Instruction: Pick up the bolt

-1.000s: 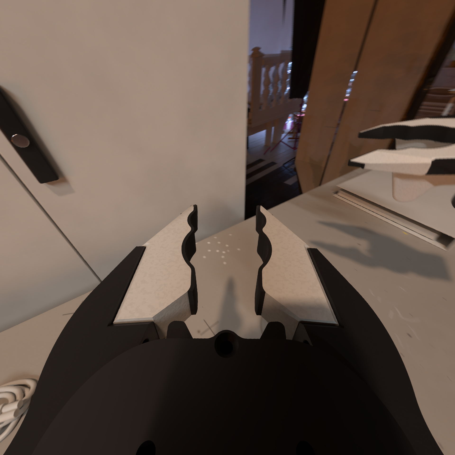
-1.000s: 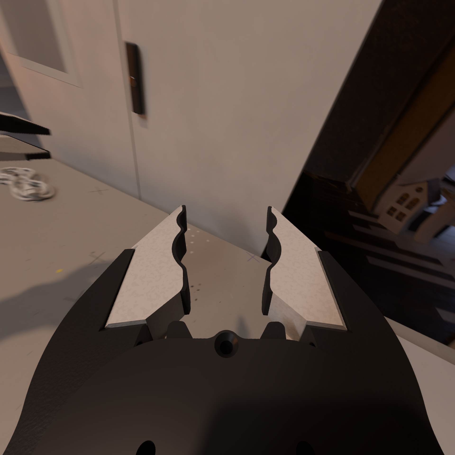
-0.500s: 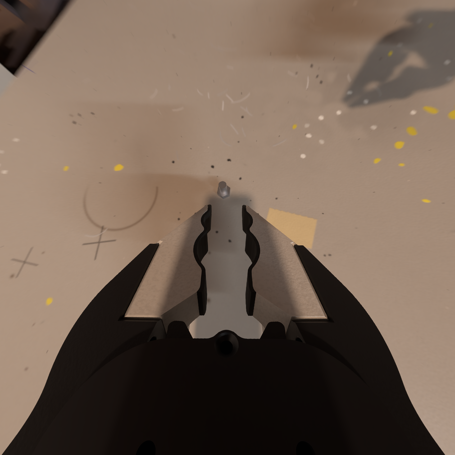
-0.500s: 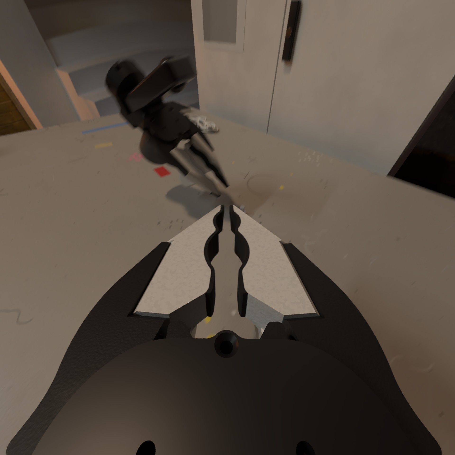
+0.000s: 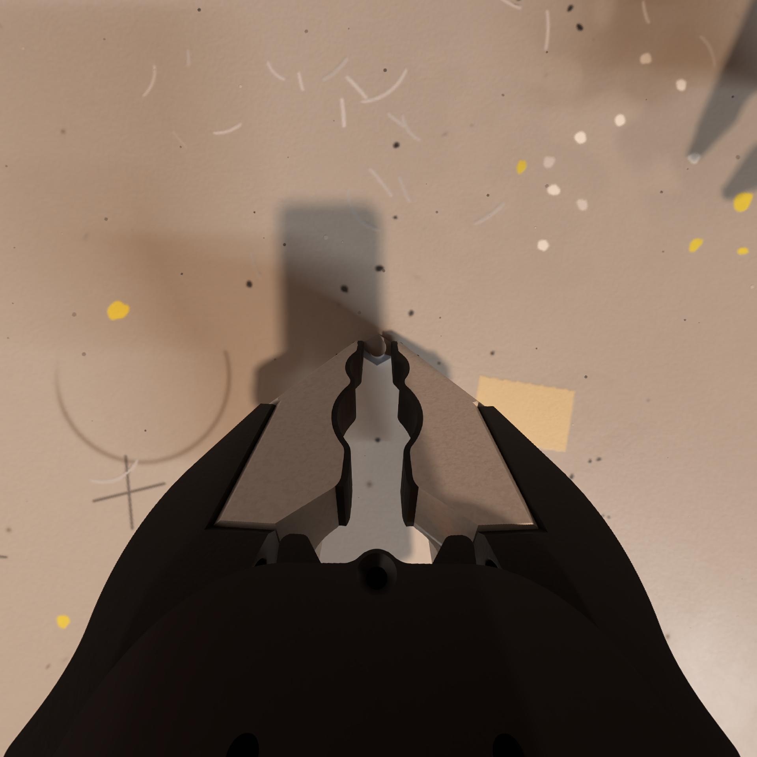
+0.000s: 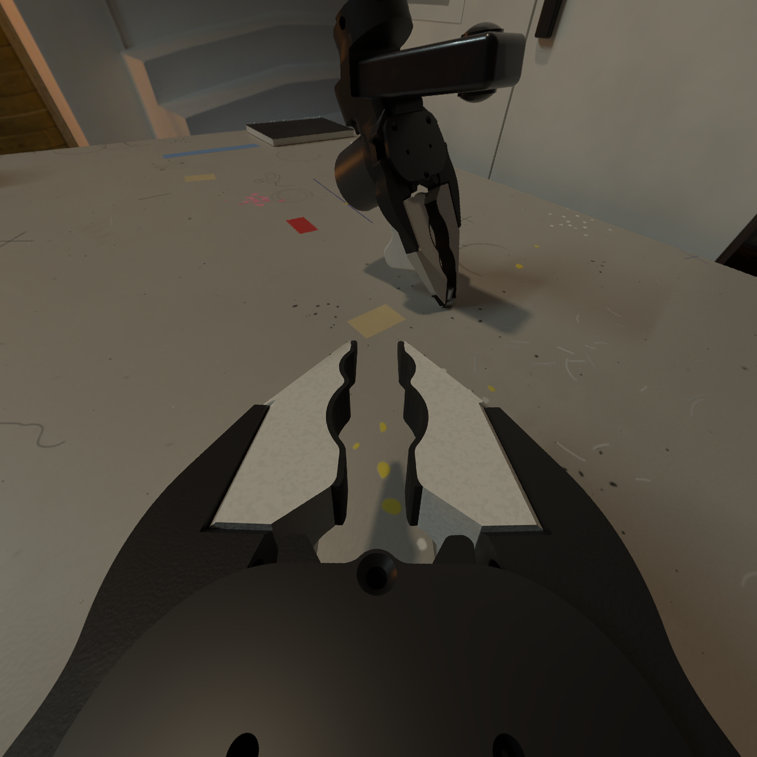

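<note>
Pinching the small grey bolt (image 5: 377, 349) between its fingertips, left claw (image 5: 377, 348) pointing steeply down at the speckled worktop (image 5: 164, 205), beside a tan tape patch (image 5: 528, 411). Hovering low over the worktop, well apart, right claw (image 6: 377, 344) parted and empty.

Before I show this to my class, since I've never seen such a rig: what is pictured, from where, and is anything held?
Each picture comes from a camera riding on a two-fingered hand-held gripper, looking along its fingers. The left hand-held gripper points down at the speckled table, its tips closed around a small grey bolt. The right hand-held gripper hovers open and empty, watching the left one from across the table. A yellow patch lies beside the bolt, a dark-topped pad at the far edge.
</note>
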You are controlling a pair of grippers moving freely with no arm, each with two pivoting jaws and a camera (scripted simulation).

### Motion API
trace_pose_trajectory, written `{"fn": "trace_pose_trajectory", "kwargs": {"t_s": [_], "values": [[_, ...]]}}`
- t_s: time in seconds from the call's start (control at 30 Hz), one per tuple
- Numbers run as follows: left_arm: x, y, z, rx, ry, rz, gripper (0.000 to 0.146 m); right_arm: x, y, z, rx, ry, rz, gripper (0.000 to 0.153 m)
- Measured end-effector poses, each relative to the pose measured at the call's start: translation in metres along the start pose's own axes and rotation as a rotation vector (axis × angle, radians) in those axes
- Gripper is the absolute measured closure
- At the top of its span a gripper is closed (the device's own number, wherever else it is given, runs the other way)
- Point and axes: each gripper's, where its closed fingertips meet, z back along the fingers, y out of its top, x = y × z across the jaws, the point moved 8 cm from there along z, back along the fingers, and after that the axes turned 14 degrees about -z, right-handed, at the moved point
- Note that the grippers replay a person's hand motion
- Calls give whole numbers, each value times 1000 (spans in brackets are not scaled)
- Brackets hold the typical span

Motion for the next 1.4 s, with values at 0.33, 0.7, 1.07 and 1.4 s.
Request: {"fn": "trace_pose_trajectory", "kwargs": {"t_s": [0.33,0.7,1.07,1.4], "values": [[49,8,45,319,-35,83,133,-6,-1,3,42,-30,71,133],[173,-16,91,631,-245,99,133,-60,-4,-18,-51,194,290,124],[192,-12,89,764,-520,54,133,-106,0,-30,-117,320,479,131],[193,-17,86,757,-562,83,133,-106,7,-41,-159,374,619,122]]}}
